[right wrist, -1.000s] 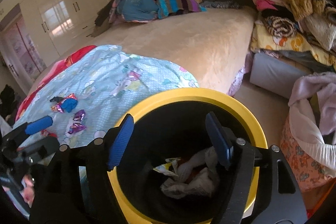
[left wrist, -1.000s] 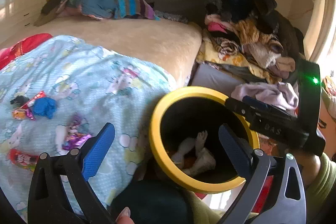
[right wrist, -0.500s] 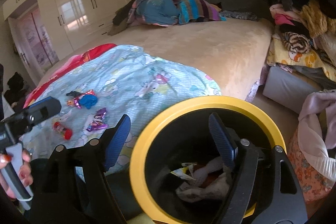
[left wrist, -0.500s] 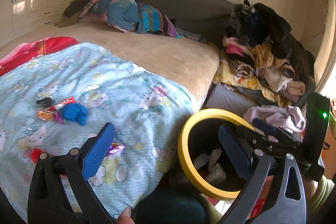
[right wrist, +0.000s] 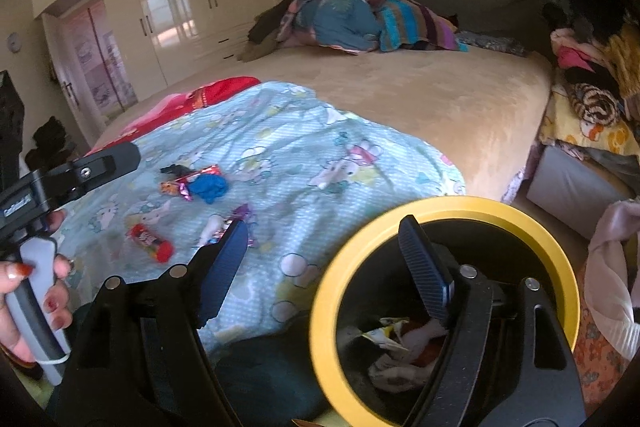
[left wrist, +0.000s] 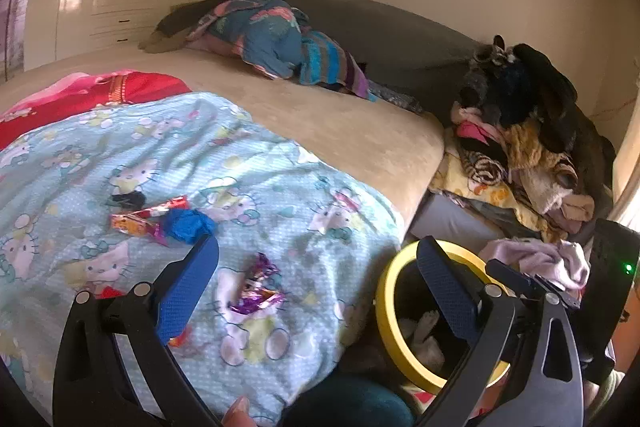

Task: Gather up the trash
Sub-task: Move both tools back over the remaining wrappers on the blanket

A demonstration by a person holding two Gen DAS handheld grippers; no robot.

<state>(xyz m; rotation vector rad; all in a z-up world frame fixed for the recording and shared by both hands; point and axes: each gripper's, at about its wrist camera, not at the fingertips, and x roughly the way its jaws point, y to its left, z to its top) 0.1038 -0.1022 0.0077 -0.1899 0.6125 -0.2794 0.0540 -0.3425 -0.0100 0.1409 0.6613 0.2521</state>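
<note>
Red wrapper shows plainly only from right wrist.

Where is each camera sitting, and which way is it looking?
Left wrist: sits on the left gripper, looking forward and down over the blue cartoon blanket; both its blue-padded fingers and a fingertip at the bottom edge show.
Right wrist: sits on the right gripper, looking over the yellow-rimmed bin toward the bed; its fingers show, plus the person's left hand on the other gripper's handle.
Both see: the bin, the blanket, the blue crumpled scrap, the purple wrapper.
</note>
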